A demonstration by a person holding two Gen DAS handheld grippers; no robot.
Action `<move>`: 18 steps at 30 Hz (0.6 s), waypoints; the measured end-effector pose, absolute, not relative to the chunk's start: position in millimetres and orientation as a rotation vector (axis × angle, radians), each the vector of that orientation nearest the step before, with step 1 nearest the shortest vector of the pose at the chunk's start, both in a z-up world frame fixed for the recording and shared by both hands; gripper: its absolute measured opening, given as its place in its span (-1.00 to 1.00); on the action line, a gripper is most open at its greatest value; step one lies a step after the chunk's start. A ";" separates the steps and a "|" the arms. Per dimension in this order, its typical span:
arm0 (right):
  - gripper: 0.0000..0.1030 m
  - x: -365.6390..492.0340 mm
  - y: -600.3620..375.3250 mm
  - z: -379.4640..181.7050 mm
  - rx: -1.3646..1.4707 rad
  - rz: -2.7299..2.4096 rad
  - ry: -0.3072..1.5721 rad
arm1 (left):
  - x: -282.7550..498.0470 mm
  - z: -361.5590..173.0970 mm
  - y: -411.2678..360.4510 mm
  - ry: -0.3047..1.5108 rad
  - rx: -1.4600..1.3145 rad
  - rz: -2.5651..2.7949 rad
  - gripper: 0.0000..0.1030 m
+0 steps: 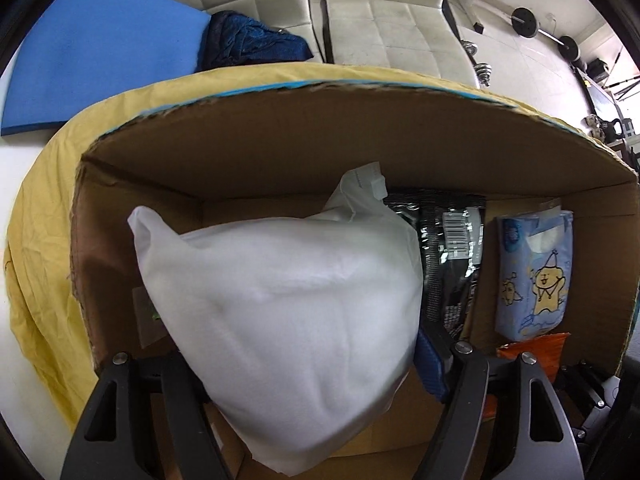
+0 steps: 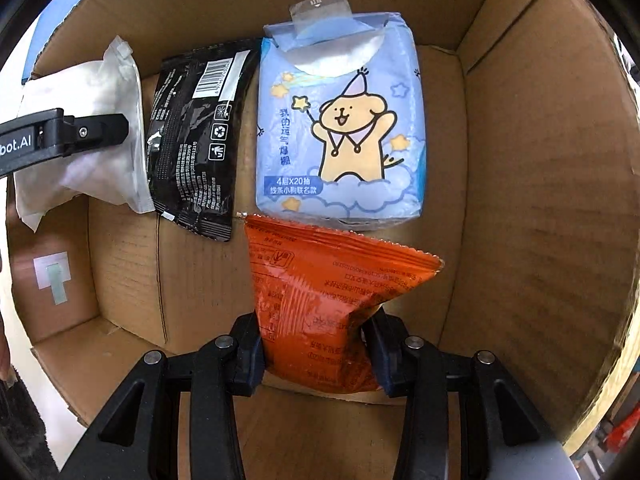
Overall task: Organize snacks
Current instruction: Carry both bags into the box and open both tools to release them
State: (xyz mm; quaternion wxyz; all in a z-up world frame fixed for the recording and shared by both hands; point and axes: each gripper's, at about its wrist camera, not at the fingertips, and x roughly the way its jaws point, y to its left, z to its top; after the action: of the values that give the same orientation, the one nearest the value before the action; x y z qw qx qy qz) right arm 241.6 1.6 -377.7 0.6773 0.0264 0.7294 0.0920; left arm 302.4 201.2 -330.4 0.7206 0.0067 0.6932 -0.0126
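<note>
Left gripper (image 1: 304,364) is clamped on a white pouch (image 1: 288,320), its 2 black fingers pressing into the soft, matte, puffy sides; the pouch bulges between them and narrows to a crimped top seal. In the right wrist view this same pouch (image 2: 80,128) hangs inside the left part of the box (image 2: 540,160), its edge touching the black pack (image 2: 196,140).

Right gripper (image 2: 316,344) is closed at a medium width on an orange bag (image 2: 320,296), pinching its lower half so the glossy foil creases and puckers at the right pad. The bag has a zigzag-cut top edge and printed text, and that top edge touches the bottom of the blue pack (image 2: 340,120).

Box walls are plain brown corrugated cardboard with rough, torn rims and a folded flap floor. On that floor the black pack lies flat, shiny and crinkled, with a white barcode strip and 3 small white icons. Just beside it, to its right, lies the blue pack: a smooth, soft plastic block printed with a cartoon dog in a party hat, stars and clouds, and a clear tab at its top.

From the left wrist view the box sits on a wrinkled yellow cloth (image 1: 44,280), with a flat blue foam mat (image 1: 100,60) beyond.
</note>
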 end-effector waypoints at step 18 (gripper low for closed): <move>0.32 235.6 16.0 -360.6 0.072 0.200 1.622 | 285.2 -279.1 231.6 1.498 -0.045 0.024 0.45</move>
State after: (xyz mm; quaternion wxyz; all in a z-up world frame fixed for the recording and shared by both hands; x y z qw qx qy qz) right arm 235.6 16.0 -360.6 0.6837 0.0320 0.7236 0.0894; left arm 285.2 231.6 -279.1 0.7320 -0.0204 0.6809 0.0109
